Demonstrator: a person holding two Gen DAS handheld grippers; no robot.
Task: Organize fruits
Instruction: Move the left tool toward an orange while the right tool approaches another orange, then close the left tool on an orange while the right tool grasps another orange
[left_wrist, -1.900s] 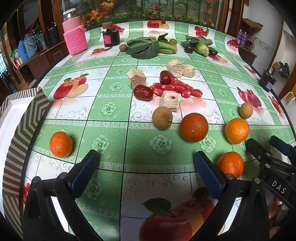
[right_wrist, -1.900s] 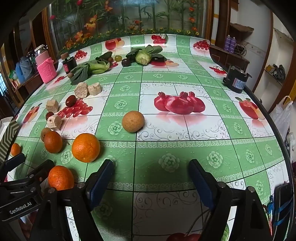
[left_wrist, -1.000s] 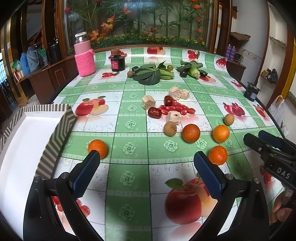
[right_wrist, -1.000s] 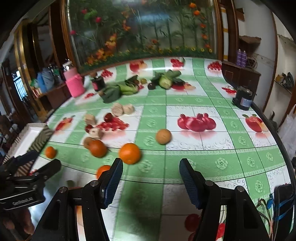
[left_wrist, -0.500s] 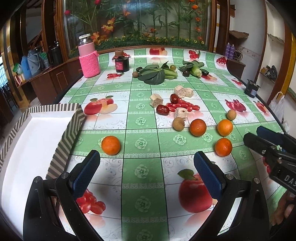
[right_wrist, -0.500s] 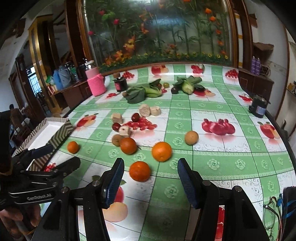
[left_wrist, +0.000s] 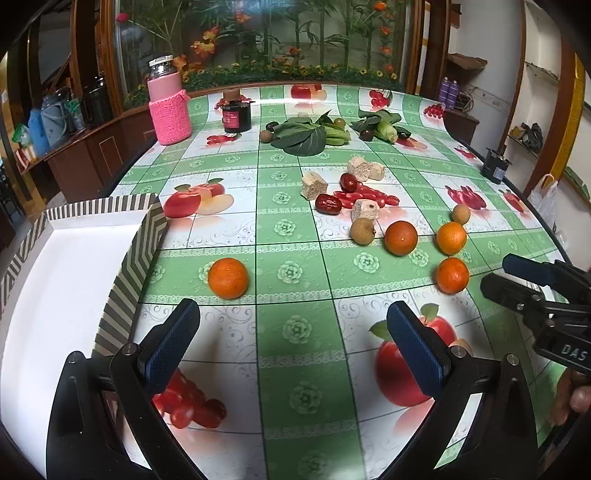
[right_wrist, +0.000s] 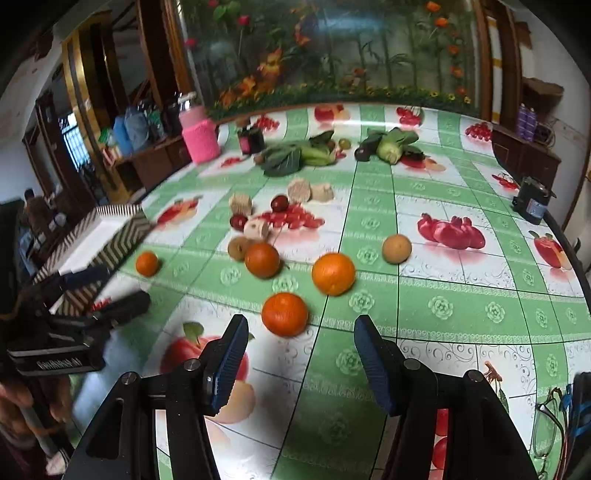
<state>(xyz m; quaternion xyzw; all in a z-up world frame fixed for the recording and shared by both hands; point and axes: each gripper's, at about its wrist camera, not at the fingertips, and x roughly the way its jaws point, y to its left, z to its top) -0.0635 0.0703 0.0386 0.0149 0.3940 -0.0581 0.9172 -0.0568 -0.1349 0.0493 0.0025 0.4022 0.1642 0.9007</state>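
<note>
Several oranges lie on the green fruit-print tablecloth. One orange (left_wrist: 228, 277) sits alone near the striped box (left_wrist: 136, 258), whose white inside is bare. Three more oranges (left_wrist: 400, 238) cluster to the right with two small brown round fruits (left_wrist: 363, 230) and red dates (left_wrist: 328, 204). My left gripper (left_wrist: 291, 314) is open above the cloth, short of the lone orange, holding nothing. My right gripper (right_wrist: 301, 338) is open too. The nearest orange (right_wrist: 284, 314) lies just beyond its fingertips, untouched. Each gripper shows in the other's view: the right gripper (left_wrist: 502, 274) and the left gripper (right_wrist: 118, 288).
Beige cut chunks (left_wrist: 314, 184) lie among the dates. Leafy greens (left_wrist: 303, 136), a pink-sleeved jar (left_wrist: 169, 110) and a dark jar (left_wrist: 236, 116) stand at the back. A small black device (left_wrist: 495, 168) sits at the right edge. Glasses (right_wrist: 550, 424) lie near the right.
Both grippers have drawn back from the fruit, so more of the table and the striped box shows. The right gripper's jaws stand a little narrower than before.
</note>
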